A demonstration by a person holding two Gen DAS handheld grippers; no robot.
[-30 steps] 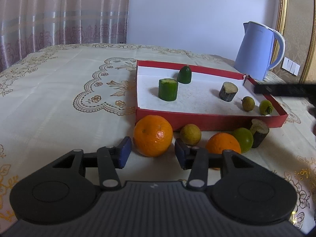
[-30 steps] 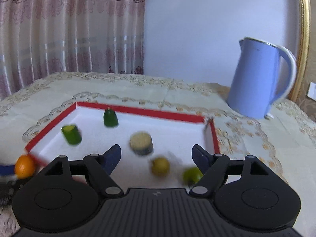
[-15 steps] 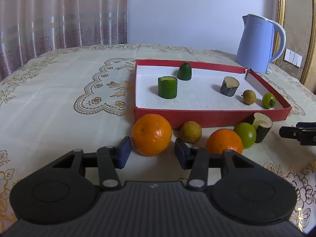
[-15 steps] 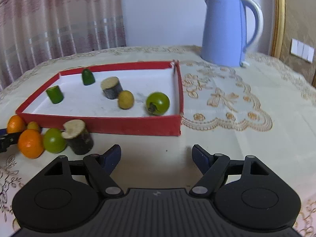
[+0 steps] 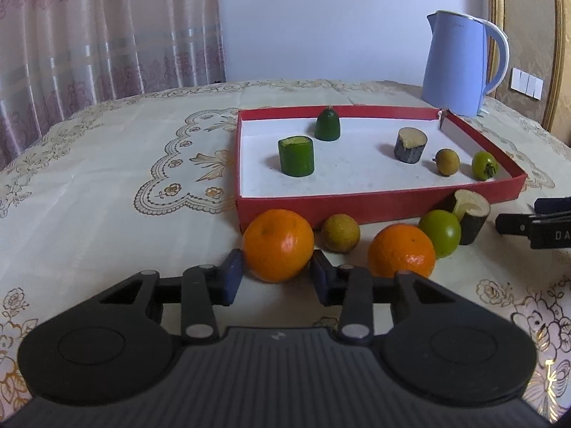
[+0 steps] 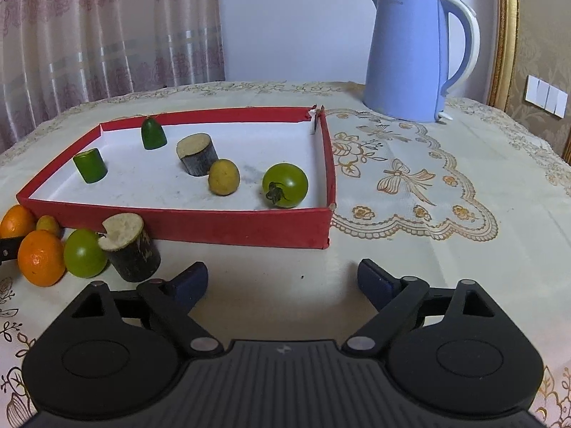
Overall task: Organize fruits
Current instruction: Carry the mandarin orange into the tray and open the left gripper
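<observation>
A red tray (image 5: 374, 201) (image 6: 214, 226) holds two green cucumber pieces, a dark cut stub (image 6: 197, 154), a small yellow fruit (image 6: 223, 177) and a green tomato (image 6: 284, 185). In front of it lie an orange (image 5: 278, 245), a yellow-brown fruit (image 5: 340, 232), a second orange (image 5: 401, 251) (image 6: 41, 257), a green fruit (image 5: 440, 232) (image 6: 84, 253) and a dark stub (image 5: 470, 217) (image 6: 129, 248). My left gripper (image 5: 276, 276) is open, its pads flanking the first orange. My right gripper (image 6: 282, 281) is open and empty, right of the stub.
A blue kettle (image 5: 460, 67) (image 6: 415, 53) stands behind the tray's far right corner. The table wears a cream embroidered cloth (image 5: 107, 178). Curtains hang at the back left. My right gripper's fingers (image 5: 535, 219) show at the right edge of the left wrist view.
My right gripper has come down from above the tray to table level in front of its right end. My left gripper has stayed around the first orange.
</observation>
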